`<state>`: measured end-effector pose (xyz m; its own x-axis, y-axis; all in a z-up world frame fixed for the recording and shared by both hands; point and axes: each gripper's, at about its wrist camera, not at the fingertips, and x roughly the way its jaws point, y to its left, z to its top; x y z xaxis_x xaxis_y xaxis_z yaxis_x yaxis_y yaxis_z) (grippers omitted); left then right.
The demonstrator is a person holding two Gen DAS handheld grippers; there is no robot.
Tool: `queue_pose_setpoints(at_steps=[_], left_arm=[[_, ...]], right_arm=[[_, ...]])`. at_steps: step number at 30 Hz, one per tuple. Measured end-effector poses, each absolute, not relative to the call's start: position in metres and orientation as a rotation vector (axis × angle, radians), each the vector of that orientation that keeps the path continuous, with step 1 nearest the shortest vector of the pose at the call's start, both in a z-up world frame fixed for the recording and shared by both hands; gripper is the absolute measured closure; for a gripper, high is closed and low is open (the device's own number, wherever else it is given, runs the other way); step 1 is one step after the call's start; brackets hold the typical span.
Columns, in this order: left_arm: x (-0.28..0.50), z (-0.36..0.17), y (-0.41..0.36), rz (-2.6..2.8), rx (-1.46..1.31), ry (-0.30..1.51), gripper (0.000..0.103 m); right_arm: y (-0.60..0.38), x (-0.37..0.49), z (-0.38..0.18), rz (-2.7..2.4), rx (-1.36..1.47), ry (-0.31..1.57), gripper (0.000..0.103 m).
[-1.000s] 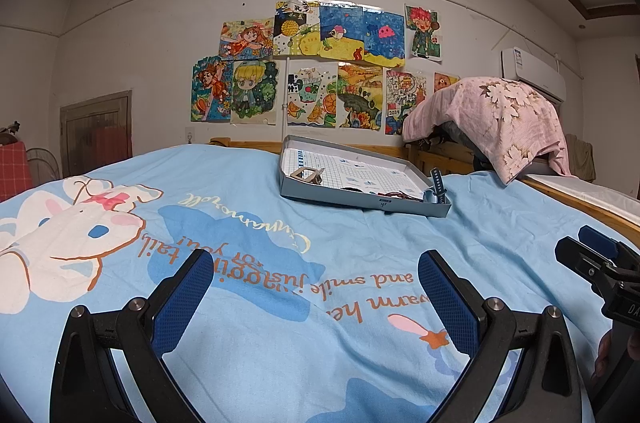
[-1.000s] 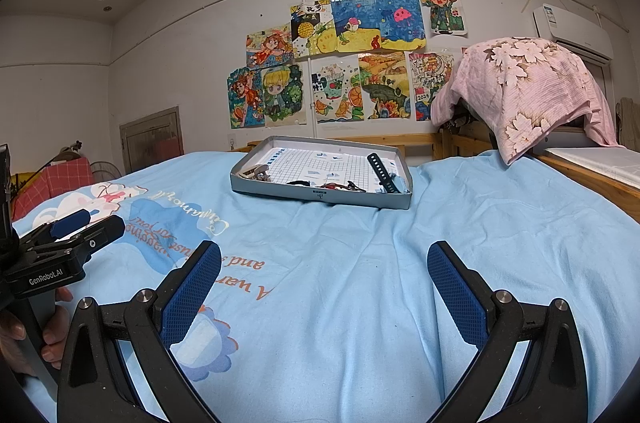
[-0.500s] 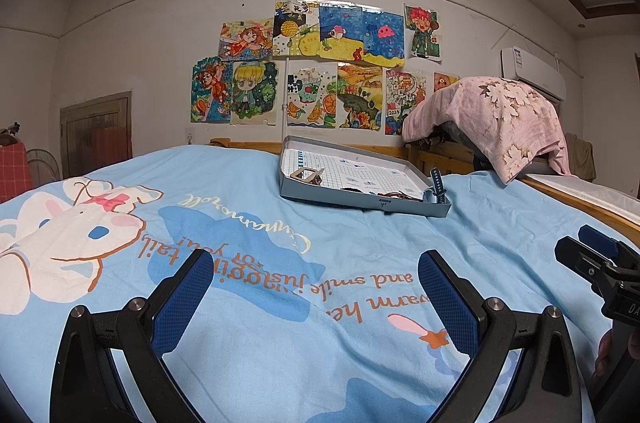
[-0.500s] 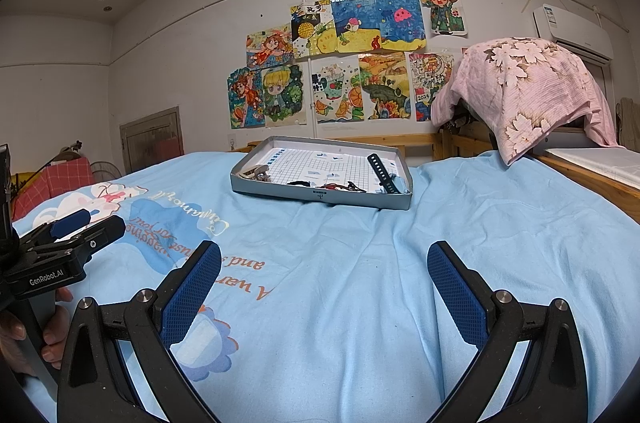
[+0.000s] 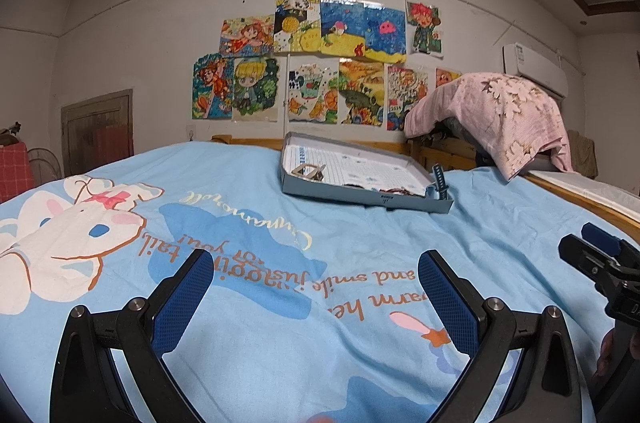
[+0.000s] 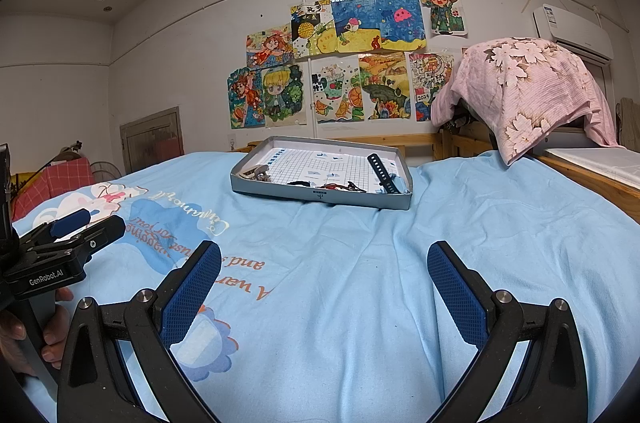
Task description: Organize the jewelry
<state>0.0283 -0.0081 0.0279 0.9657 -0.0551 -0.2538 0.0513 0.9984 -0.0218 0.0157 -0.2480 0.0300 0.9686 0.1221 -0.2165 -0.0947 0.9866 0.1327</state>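
A shallow grey box lid (image 5: 362,197) (image 6: 316,196) lies far ahead on the blue bedspread and serves as a tray. A dark watch strap (image 6: 382,173) (image 5: 440,179) leans against its right wall. A metal clip-like piece (image 5: 308,170) (image 6: 256,172) sits at its left end, and small dark and red jewelry bits (image 6: 340,186) lie along the front wall. My left gripper (image 5: 316,287) is open and empty, well short of the tray. My right gripper (image 6: 324,281) is also open and empty, low over the bedspread.
The blue cartoon-print bedspread (image 5: 240,247) covers the whole near area. A pink flowered cloth (image 6: 524,91) drapes a pile at the right, beside a wooden bed rail (image 6: 588,179). Drawings cover the back wall (image 5: 320,63). A hand (image 6: 24,335) holds the other gripper's handle.
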Motion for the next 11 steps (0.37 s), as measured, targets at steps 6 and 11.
queue_pose_setpoints(at_steps=[6,11], left_arm=[[0.0280,0.0272,-0.0113,-0.035,0.007,0.262,0.000],[0.0291,0.0279,-0.0092,-0.038,0.004,0.261,0.000]], right_arm=[[-0.2479,0.0157,0.0300,0.110,0.122,0.227,0.002],[-0.2480,0.0157,0.0300,0.110,0.122,0.225,0.002]])
